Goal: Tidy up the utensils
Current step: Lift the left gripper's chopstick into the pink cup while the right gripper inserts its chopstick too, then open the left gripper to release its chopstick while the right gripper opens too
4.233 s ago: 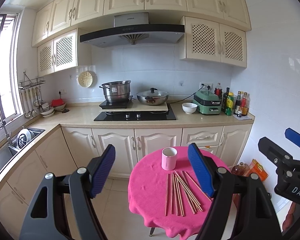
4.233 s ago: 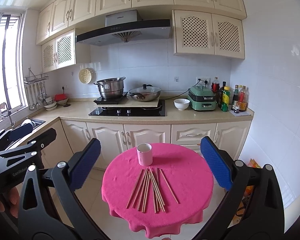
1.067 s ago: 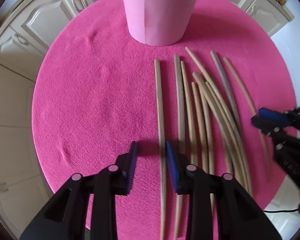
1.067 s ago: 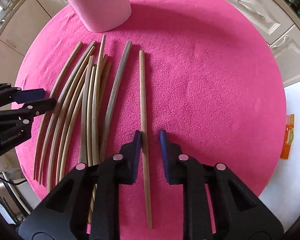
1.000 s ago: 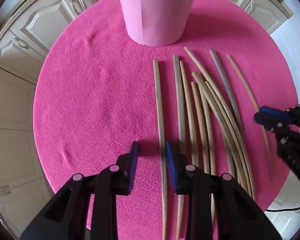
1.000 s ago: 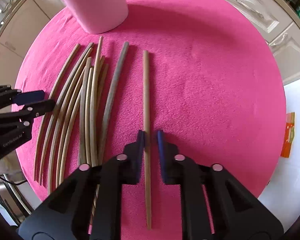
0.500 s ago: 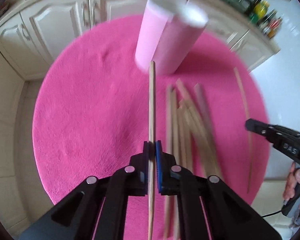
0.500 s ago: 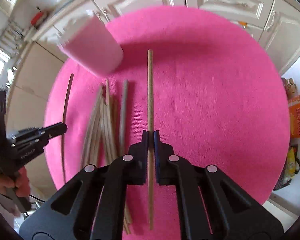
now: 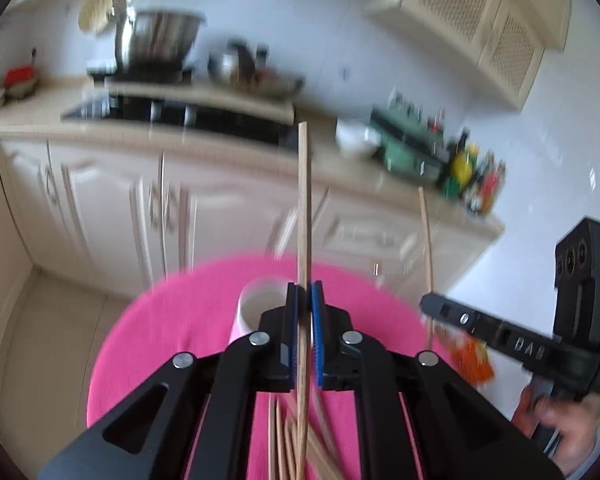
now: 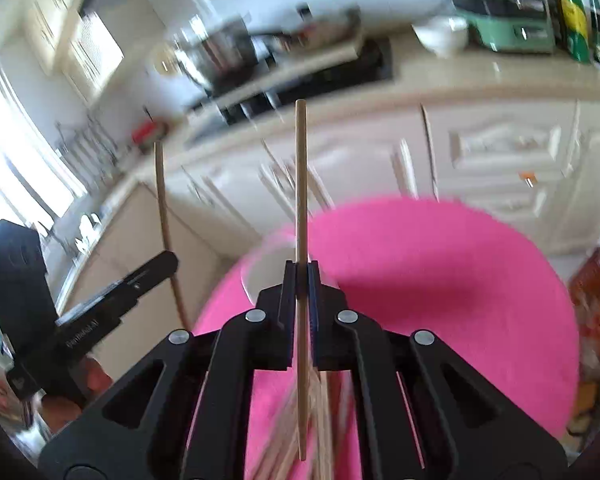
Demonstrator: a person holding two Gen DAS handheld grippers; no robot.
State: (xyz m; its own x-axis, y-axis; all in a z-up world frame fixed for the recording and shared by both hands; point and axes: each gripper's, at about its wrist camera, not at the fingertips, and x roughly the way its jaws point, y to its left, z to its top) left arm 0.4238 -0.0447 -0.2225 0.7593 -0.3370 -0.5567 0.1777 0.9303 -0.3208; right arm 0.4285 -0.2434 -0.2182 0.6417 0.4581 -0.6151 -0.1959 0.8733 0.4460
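My left gripper (image 9: 303, 296) is shut on one wooden chopstick (image 9: 304, 200), held in the air with its tip toward the counter. The pink cup (image 9: 256, 306) stands on the pink tablecloth (image 9: 160, 320) just beyond the left jaws. My right gripper (image 10: 302, 272) is shut on a second chopstick (image 10: 300, 180), also lifted off the cloth. The cup (image 10: 260, 272) is blurred behind the right jaws. Each view shows the other gripper, the right gripper (image 9: 428, 306) and the left gripper (image 10: 168, 258), with its stick. Several loose chopsticks (image 9: 286, 440) lie on the cloth below.
Behind the round table runs a counter (image 9: 220, 148) over cream cabinets. It bears a stove with pots (image 9: 160, 40), a white bowl (image 9: 354, 140), a green appliance (image 10: 500, 6) and bottles (image 9: 476, 176). An orange bag (image 9: 470, 356) lies on the floor at the right. A hand (image 9: 564, 432) holds the right gripper.
Both grippers closed on a chopstick lying on the cloth, then rose and tilted up with it. The counter and cabinets have come into view, and the cup now sits low.
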